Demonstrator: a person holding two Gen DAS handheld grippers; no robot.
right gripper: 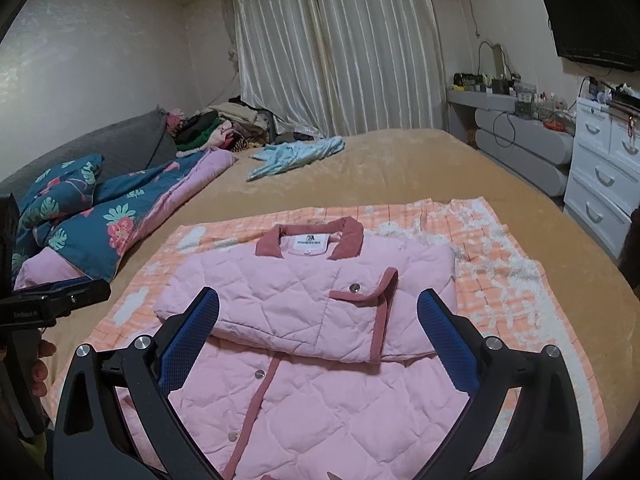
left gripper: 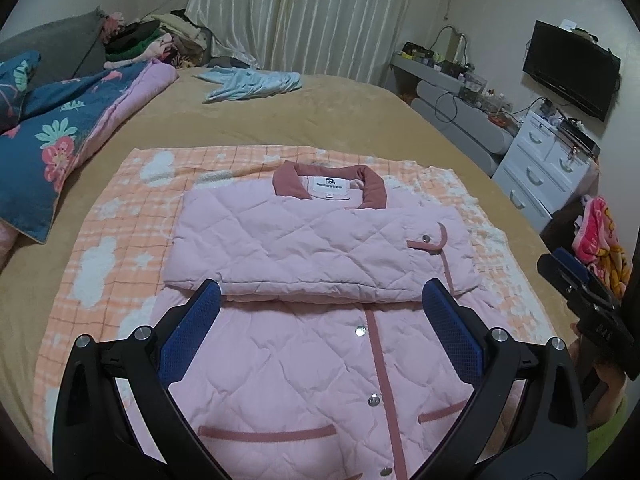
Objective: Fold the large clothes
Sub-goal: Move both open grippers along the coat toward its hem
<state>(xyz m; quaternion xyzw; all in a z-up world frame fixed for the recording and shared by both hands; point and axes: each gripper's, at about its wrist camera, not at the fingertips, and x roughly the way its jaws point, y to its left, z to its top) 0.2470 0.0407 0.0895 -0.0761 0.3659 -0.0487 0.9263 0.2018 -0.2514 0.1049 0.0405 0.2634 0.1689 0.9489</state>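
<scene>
left wrist: left gripper (left gripper: 320, 312) fingers spread wide, empty, over folded sleeve edge of pink quilted jacket (left gripper: 304, 240) on orange checked blanket (left gripper: 120, 216); tan bed (left gripper: 320, 120) bare beyond | right wrist: right gripper (right gripper: 318, 320) fingers wide, empty, above jacket's fold; blanket margin free right.

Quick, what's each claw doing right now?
Left gripper: open, holding nothing, over the jacket.
Right gripper: open, holding nothing.
</scene>
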